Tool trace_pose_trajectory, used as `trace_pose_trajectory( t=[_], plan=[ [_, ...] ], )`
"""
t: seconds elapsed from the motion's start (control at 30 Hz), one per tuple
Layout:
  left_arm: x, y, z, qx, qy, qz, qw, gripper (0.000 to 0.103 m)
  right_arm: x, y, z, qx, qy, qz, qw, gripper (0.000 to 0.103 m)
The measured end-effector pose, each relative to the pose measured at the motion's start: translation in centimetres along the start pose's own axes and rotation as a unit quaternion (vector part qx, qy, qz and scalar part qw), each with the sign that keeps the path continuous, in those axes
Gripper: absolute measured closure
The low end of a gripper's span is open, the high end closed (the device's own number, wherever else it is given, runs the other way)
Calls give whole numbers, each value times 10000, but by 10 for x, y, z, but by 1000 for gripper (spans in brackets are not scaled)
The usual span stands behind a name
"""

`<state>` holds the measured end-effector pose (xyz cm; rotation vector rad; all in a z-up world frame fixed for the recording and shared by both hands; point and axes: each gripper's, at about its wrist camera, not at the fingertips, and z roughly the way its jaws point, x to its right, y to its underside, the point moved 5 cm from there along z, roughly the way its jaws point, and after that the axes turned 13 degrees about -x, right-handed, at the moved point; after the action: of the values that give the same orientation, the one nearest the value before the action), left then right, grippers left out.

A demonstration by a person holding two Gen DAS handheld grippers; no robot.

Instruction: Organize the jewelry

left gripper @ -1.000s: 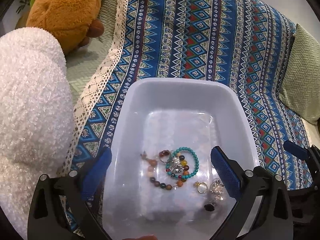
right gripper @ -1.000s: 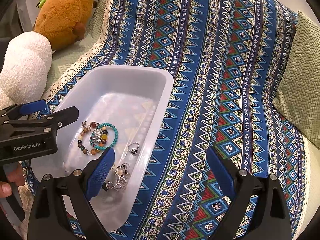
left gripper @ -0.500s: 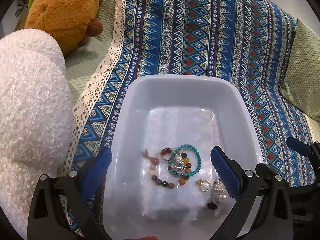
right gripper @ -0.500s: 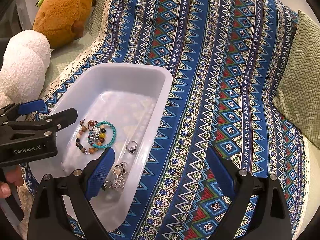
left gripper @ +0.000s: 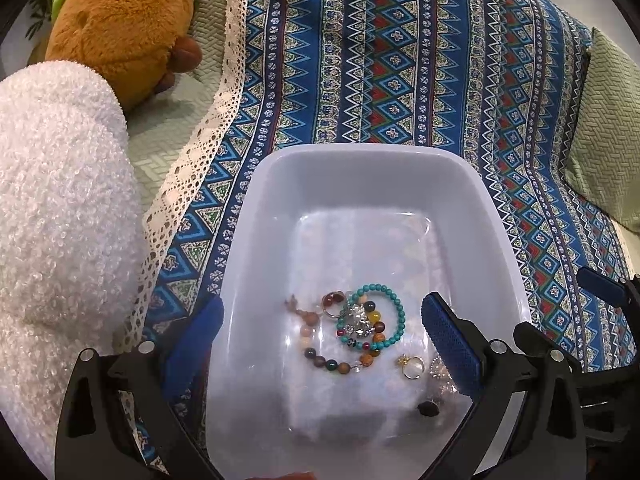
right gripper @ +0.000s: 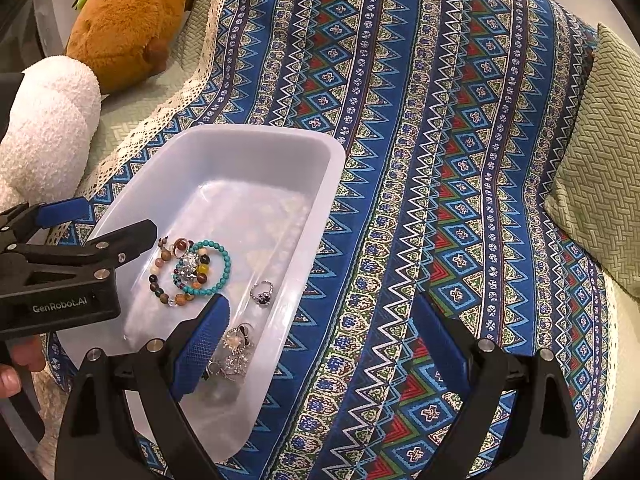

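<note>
Between the earlier frames and now both cameras have eased slightly back and up, so the white tray sits a little lower in each view; the jewelry has not shifted.

From the left wrist, the left claw (left gripper: 322,334) hangs above the white tray (left gripper: 352,168) with its blue pads spread wide and nothing between them; one pad is outside the tray's left wall, the other over the near right part. The tray rests on a blue patterned cloth (left gripper: 400,60) spread over a bed. On the tray floor toward its near end lie a turquoise bead bracelet (left gripper: 390,312), overlapped by a multicolour bead bracelet (left gripper: 332,362) with a silver charm tangled in. Just beside them, nearer the right wall, sit a gold ring (left gripper: 412,366) and a dark bead (left gripper: 429,408). A brown plush toy (left gripper: 124,20) and a white fluffy cushion (left gripper: 56,208) lie off to the left.

From the right wrist, the right claw (right gripper: 320,352) is also wide open and empty, straddling the tray's right wall (right gripper: 316,248). A silver ring (right gripper: 262,292) lies apart from the bracelets, and a heap of silver pieces (right gripper: 236,350) is by the left pad.

The risk, as I judge it: the bracelets overlap, so a pinch on one may drag the other or the charm along. A pad lowered while straddling the wall could strike the rim and tip the light tray on the soft bedding.
</note>
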<state>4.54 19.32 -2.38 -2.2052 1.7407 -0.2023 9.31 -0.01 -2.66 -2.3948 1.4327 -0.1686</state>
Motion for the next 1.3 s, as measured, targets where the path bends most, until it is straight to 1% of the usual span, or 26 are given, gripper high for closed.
trace_pose_trajectory(
  t=[0.7,0.9,1.0,1.1,1.3],
  plan=[
    [1,4,-2,5,12,-65,10000,8,-2,1,2,-32,42,-29,10000,12],
    [-1,4,-5,83,-82,-106,9999,8,-2,2,2,-34,48,-47,10000,12],
    [-4,3,-5,77,-67,-177,9998,8,-2,2,3,-44,35,-42,10000,12],
    [-6,2,-6,84,-147,-264,9995,8,-2,2,3,-40,44,-55,10000,12],
    [-3,2,-5,65,-9,-217,9997,8,-2,2,3,-44,49,-43,10000,12]
  ],
)
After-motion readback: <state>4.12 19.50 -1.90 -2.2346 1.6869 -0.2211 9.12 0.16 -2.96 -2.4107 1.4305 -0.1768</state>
